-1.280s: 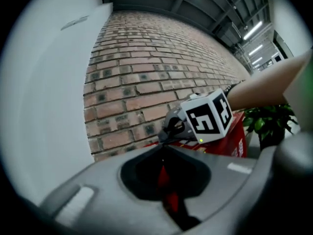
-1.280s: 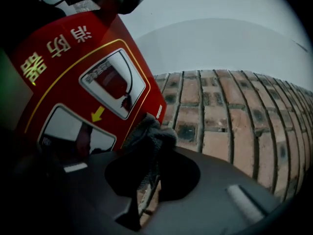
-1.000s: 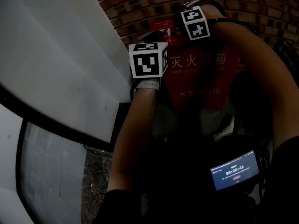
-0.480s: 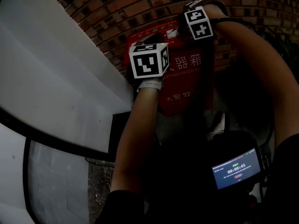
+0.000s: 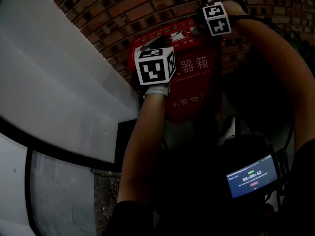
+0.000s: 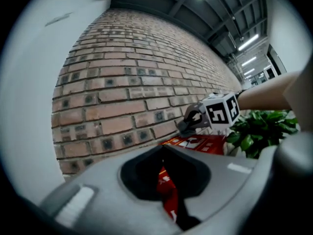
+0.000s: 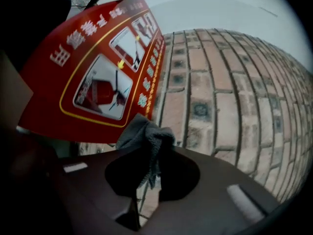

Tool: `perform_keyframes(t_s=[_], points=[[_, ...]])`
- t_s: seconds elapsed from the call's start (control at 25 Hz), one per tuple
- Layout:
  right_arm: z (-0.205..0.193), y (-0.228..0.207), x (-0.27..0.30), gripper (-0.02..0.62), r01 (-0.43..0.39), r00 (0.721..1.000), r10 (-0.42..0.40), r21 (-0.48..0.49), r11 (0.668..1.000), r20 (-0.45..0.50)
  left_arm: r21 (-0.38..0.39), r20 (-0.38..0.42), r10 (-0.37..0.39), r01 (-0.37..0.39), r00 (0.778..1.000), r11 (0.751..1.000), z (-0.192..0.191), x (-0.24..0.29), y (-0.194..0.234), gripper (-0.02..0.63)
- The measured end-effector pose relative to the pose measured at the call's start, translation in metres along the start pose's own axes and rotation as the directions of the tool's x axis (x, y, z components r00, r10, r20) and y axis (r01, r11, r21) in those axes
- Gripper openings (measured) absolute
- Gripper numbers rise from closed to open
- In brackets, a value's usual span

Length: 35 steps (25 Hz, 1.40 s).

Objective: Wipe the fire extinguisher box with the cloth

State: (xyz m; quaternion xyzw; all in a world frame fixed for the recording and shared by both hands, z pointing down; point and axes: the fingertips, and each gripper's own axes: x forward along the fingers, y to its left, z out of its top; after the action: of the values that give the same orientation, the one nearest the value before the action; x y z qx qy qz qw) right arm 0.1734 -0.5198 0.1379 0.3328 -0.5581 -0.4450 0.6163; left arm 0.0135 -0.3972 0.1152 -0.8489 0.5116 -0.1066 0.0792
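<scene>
The red fire extinguisher box (image 5: 194,82) stands against the brick wall. Its top face, with picture panels, fills the upper left of the right gripper view (image 7: 88,77). My right gripper (image 7: 149,137) is shut on a bunched grey cloth (image 7: 145,133) at the back edge of the box top, by the wall. Its marker cube (image 5: 217,19) shows at the box's upper right. The left gripper (image 6: 164,151) is shut with nothing in it, near the box's upper left corner, its cube (image 5: 155,65) in front. The left gripper view shows the right gripper (image 6: 195,121) across the box top (image 6: 198,142).
A brick wall (image 5: 147,4) runs behind the box. A white panel (image 5: 54,73) with a dark frame closes in the left side. A green plant (image 6: 261,131) grows to the right of the box. A small lit screen (image 5: 252,176) hangs low at the right.
The right gripper with the cloth has shifted a little up and right along the box top. The left gripper has held its place. The head view has turned, so the box sits further left.
</scene>
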Motion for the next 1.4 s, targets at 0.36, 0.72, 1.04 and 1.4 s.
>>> perform_keyframes(t_s=[0.36, 0.72, 1.04, 1.4], points=[[0.134, -0.047, -0.044, 0.034, 0.094, 0.981, -0.087, -0.03, 0.995, 0.17, -0.096, 0.01, 0.085, -0.084, 0.996, 0.992, -0.028, -0.044, 0.07, 0.002], [0.294, -0.045, -0.052, 0.034, 0.093, 0.934, -0.057, -0.086, 0.992, 0.353, -0.13, 0.0, 0.124, -0.122, 0.992, 0.984, -0.054, -0.069, 0.107, 0.002], [0.324, -0.023, -0.021, 0.034, 0.055, 0.943, 0.001, -0.161, 0.985, 0.332, -0.154, 0.009, 0.111, -0.108, 0.994, 0.982, -0.071, -0.078, 0.121, 0.002], [0.301, -0.013, -0.018, 0.034, -0.042, 0.955, 0.091, -0.173, 0.984, 0.283, -0.161, 0.008, 0.062, -0.06, 0.998, 0.985, -0.07, -0.066, 0.104, 0.002]])
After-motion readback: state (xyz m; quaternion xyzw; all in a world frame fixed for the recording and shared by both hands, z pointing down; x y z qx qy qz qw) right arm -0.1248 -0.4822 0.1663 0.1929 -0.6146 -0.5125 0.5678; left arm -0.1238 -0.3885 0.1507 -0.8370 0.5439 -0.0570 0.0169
